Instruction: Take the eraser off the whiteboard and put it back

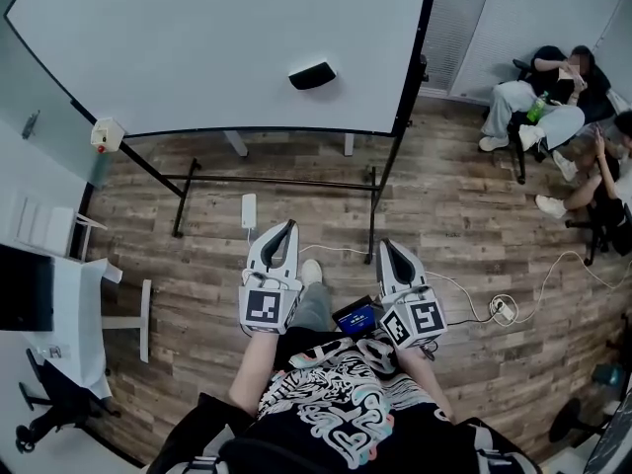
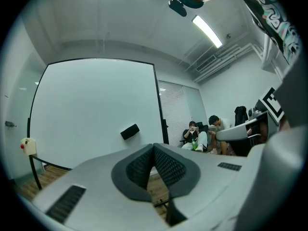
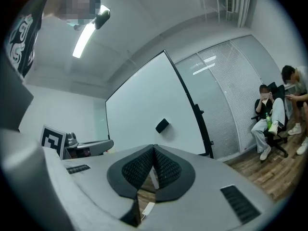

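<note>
A black eraser (image 1: pixel 312 75) clings to the white whiteboard (image 1: pixel 197 38) on a black wheeled stand. It also shows as the dark eraser (image 2: pixel 129 131) in the left gripper view and the eraser (image 3: pixel 162 125) in the right gripper view. My left gripper (image 1: pixel 290 226) and right gripper (image 1: pixel 382 246) are held level in front of me, well short of the board. Both are shut with nothing between the pads. The left gripper (image 2: pixel 153 146) and the right gripper (image 3: pixel 153 147) point toward the board.
The whiteboard stand's legs (image 1: pixel 276 181) stand on the wood floor ahead. A white power strip (image 1: pixel 249 210) and a cable with a socket (image 1: pixel 503 310) lie on the floor. People sit on chairs (image 1: pixel 558 97) at the right. A white desk (image 1: pixel 69 304) stands at the left.
</note>
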